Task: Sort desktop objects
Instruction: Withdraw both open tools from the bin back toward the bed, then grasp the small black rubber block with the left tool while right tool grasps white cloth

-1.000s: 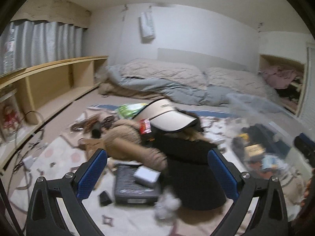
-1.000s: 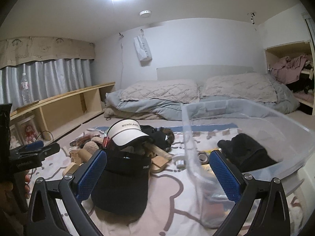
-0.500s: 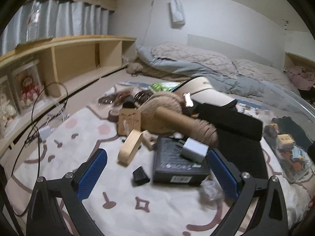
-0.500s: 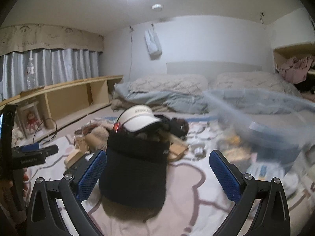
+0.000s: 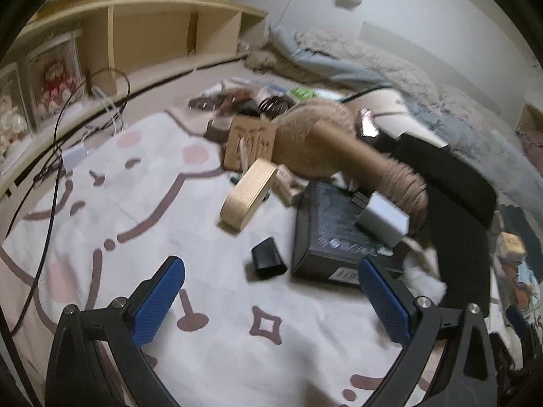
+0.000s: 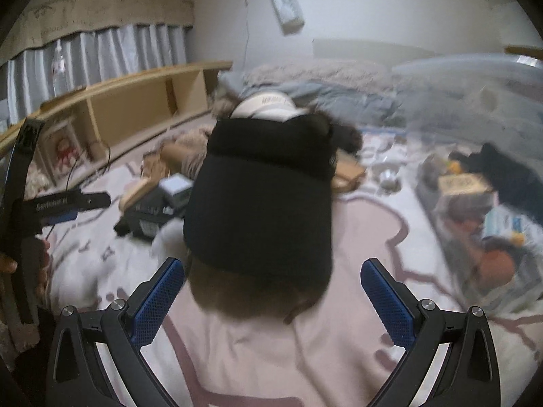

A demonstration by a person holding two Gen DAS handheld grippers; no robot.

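The left gripper [image 5: 269, 291] hangs over a patterned pink-and-white blanket [image 5: 210, 332] with its 2 blue-padded fingers [image 5: 157, 300] spread wide and nothing between them. Just ahead lies a small black case [image 5: 268, 257], beside a dark flat box [image 5: 334, 230] whose printed label is too blurred to read; a white charger block [image 5: 381, 217] sits on top of it. A pale wooden oval piece [image 5: 247, 191] lies near the box, in front of a twine-wrapped cardboard tube [image 5: 373, 166]. The right gripper [image 6: 271, 291] is likewise wide open and empty, poised just short of a black visor cap [image 6: 264, 210]. Behind it rests a white cap [image 6: 268, 105] with lettering blurred beyond reading. A clear plastic bin [image 6: 475, 183] of mixed items stands to the right.
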